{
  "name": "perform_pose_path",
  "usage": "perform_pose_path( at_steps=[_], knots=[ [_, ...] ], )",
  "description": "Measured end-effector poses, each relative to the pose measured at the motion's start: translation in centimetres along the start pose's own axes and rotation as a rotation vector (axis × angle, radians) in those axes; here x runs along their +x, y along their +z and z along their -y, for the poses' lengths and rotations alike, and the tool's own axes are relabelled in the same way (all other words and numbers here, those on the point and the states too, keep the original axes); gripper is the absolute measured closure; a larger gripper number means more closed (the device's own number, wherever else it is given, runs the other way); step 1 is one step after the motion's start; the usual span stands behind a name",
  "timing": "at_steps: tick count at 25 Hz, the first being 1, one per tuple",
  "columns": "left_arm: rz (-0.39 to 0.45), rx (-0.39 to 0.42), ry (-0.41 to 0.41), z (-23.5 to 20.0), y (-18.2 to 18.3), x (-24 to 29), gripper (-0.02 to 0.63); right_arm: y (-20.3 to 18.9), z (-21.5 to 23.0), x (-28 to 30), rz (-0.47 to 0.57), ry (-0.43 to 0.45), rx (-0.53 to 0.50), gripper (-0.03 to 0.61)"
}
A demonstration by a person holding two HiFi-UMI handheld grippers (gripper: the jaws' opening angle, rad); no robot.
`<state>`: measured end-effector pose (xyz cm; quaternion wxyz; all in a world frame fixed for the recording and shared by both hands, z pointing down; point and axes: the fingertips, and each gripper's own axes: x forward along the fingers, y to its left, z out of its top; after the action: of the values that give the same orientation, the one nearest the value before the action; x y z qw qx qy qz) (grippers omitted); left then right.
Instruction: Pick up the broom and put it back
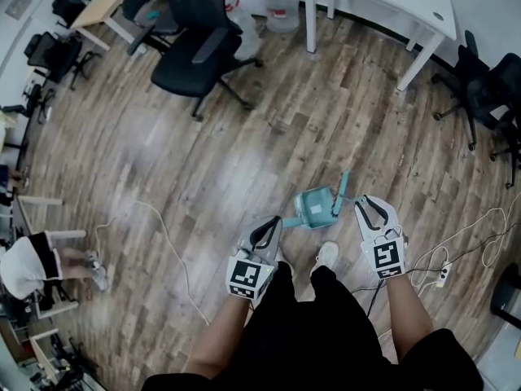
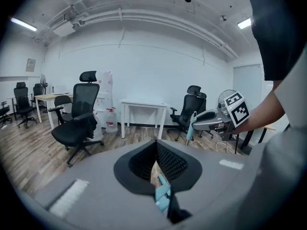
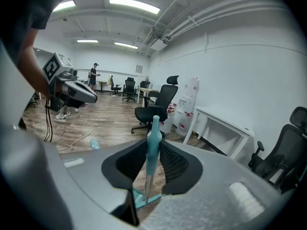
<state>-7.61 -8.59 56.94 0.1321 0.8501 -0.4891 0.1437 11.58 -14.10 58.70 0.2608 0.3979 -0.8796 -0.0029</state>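
A teal dustpan [image 1: 313,206] hangs just above the wood floor in front of the person's feet, between both grippers. The broom's teal handle [image 1: 342,192] rises from the pan's right side. My right gripper [image 1: 366,208] is shut on that handle, which stands upright between its pads [image 3: 153,143], with the broom's teal foot [image 3: 144,199] below. My left gripper [image 1: 273,225] is at the end of the dustpan's side handle [image 1: 291,221]. Its jaws are closed together, with a teal piece [image 2: 162,194] caught low between them. The right gripper [image 2: 207,120] with the broom also shows in the left gripper view.
A black office chair [image 1: 195,47] stands far left of centre, a white table [image 1: 383,6] at the back right, more black chairs [image 1: 480,88] at the right. A white cable [image 1: 163,226] and a power strip [image 1: 442,274] lie on the floor. Another person [image 1: 32,267] stands at the left.
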Motion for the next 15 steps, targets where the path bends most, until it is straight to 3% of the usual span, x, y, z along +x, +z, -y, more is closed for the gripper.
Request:
perform_pose_path(
  at_steps=[15],
  knots=[
    [-0.083, -0.03, 0.089, -2.5, -4.4, -0.8, 0.595, -9.1, -3.9, 2.6, -0.219, 0.053, -0.149, 0.486]
  ],
)
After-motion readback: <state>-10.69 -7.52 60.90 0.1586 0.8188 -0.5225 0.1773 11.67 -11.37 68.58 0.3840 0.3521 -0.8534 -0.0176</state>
